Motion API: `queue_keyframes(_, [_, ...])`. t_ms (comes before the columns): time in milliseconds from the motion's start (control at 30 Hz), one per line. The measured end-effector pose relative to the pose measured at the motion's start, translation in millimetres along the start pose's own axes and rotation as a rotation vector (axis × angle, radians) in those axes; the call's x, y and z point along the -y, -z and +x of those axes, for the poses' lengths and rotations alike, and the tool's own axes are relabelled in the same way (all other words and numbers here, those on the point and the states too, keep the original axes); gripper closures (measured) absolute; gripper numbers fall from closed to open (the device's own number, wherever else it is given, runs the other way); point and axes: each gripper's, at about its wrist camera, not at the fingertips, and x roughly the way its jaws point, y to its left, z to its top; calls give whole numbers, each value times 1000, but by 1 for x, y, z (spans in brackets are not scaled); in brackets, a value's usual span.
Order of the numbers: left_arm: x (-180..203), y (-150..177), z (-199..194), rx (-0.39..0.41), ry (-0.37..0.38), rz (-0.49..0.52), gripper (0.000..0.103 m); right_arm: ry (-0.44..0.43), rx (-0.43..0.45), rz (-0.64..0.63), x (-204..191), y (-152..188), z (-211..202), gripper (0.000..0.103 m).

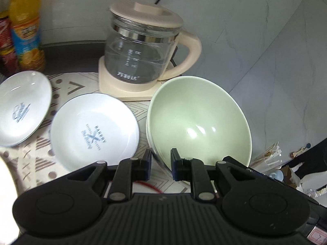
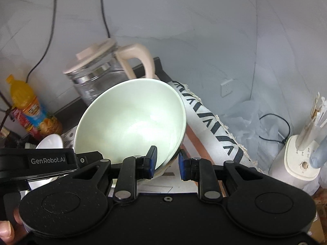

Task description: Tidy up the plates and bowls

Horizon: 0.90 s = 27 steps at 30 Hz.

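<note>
Left gripper: my left gripper [image 1: 161, 164] has its jaws straddling the near rim of the green bowl [image 1: 200, 122], one pad inside and one outside; I cannot tell whether they press on it.
Right gripper: my right gripper [image 2: 168, 162] straddles the same bowl's [image 2: 130, 122] rim on the opposite side, its left pad inside the wall and its right pad outside, with a visible gap on the right; I cannot tell if it grips.
Green bowl: tilted, mouth facing me, at the right end of the patterned cloth [image 1: 40, 153] on the table [image 1: 67, 55]; a second pale rim shows just under it.
Plates: a white plate printed BAKERY [image 1: 95, 130] lies just left of the bowl; another white plate [image 1: 22, 108] sits further left, tipped up.
In the way: the glass kettle [image 1: 141, 47] on its cream base stands right behind the bowl, handle close to the rim.
Around: an orange juice bottle [image 1: 25, 26] and a red can [image 1: 6, 45] at the far left; a rolled patterned mat [image 2: 212, 116] leans beside the bowl on the right.
</note>
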Motion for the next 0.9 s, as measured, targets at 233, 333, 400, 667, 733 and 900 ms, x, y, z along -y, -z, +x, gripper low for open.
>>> queue_keyframes(233, [-6, 17, -31, 37, -22, -35, 85, -39, 16, -56, -12, 9, -21, 81])
queue_keyframes(333, [-8, 27, -43, 53, -32, -45, 85, -56, 23, -73, -15, 14, -31, 81])
queue_keyframes(400, [-9, 33, -50, 63, -41, -57, 85, -69, 27, -85, -16, 16, -36, 81])
queue_keyframes(667, [-23, 57, -75, 90, -66, -106, 85, -119, 34, -117, -27, 33, -54, 81])
queue_keyframes(733, [-27, 62, -80, 93, -67, -115, 85, -127, 33, -124, -30, 38, -58, 81])
queue_keyframes(900, [-34, 80, -86, 99, -72, -131, 85, -138, 31, -143, -34, 53, -65, 81])
